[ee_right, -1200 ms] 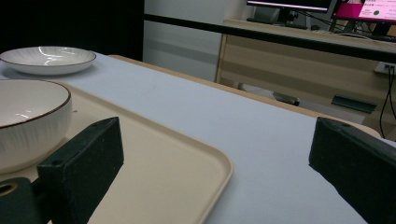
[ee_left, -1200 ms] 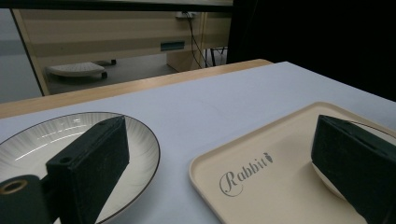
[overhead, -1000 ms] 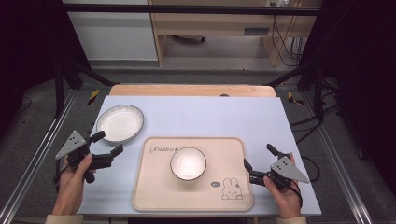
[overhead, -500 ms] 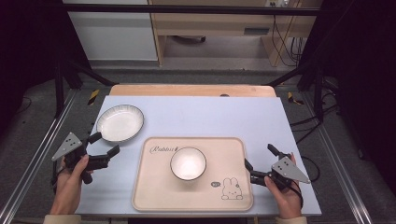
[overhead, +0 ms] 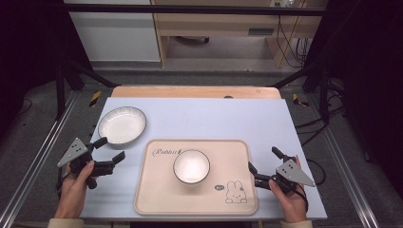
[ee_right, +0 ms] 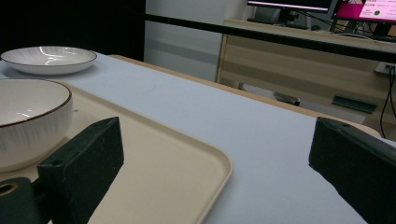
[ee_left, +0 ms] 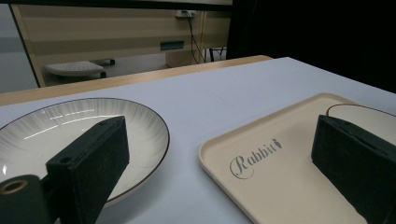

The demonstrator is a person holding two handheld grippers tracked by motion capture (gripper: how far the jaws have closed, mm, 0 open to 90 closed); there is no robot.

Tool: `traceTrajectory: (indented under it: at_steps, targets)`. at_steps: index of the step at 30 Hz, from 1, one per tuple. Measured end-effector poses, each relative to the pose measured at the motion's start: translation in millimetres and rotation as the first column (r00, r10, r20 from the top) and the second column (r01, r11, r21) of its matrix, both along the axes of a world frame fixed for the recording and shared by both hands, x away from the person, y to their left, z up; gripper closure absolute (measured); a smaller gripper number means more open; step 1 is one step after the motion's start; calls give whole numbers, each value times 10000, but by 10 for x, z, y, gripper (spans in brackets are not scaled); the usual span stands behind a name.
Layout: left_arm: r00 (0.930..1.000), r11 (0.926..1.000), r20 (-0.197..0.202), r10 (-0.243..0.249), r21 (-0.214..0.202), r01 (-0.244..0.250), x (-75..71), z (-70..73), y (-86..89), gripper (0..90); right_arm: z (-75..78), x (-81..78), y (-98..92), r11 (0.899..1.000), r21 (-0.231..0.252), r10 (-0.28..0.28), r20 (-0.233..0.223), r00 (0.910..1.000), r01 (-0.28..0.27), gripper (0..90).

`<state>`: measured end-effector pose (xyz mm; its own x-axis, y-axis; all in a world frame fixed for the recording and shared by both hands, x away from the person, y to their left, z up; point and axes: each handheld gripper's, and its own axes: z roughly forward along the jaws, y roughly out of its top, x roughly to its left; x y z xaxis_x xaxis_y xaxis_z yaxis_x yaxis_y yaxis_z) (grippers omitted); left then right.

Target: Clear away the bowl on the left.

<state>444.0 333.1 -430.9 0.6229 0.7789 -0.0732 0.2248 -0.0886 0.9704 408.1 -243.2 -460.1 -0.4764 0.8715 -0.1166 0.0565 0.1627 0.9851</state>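
Your left gripper (overhead: 110, 149) is released, jaws spread wide and holding nothing, just near of the white plate (overhead: 122, 125) on the desk's (overhead: 214, 118) far left. Your right gripper (overhead: 264, 163) is likewise spread and empty, at the right edge of the beige rabbit tray (overhead: 157, 199), whose middle carries the white bowl (overhead: 191, 166).

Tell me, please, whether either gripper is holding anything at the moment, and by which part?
Nothing is held. The left gripper has its jaws open beside the plate, and the right gripper has its jaws open at the tray edge, with nothing between them.
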Motion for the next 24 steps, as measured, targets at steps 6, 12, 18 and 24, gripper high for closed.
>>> traceTrajectory:
  at_steps: [6, 12, 18, 24]
  targets:
    - [9998, 9998, -66, -187, 20, 187, -11, -65, -44, 41, -6, 2, 2, 10000, -6, 25, -28, 10000, -25, 34]
    - [9993, 9994, -178, -333, 79, 335, -34, -128, -78, 41, -9, 2, 2, 10000, -12, 45, -56, 10000, -45, 34]
    - [9987, 9990, -302, -407, 168, 412, -64, -175, -111, 41, -14, 4, 4, 10000, 0, 58, -75, 10000, -58, 35]
    - [9985, 9989, -325, -435, 177, 441, -83, -190, -116, 42, -18, 8, 6, 10000, 10, 69, -79, 9999, -69, 36]
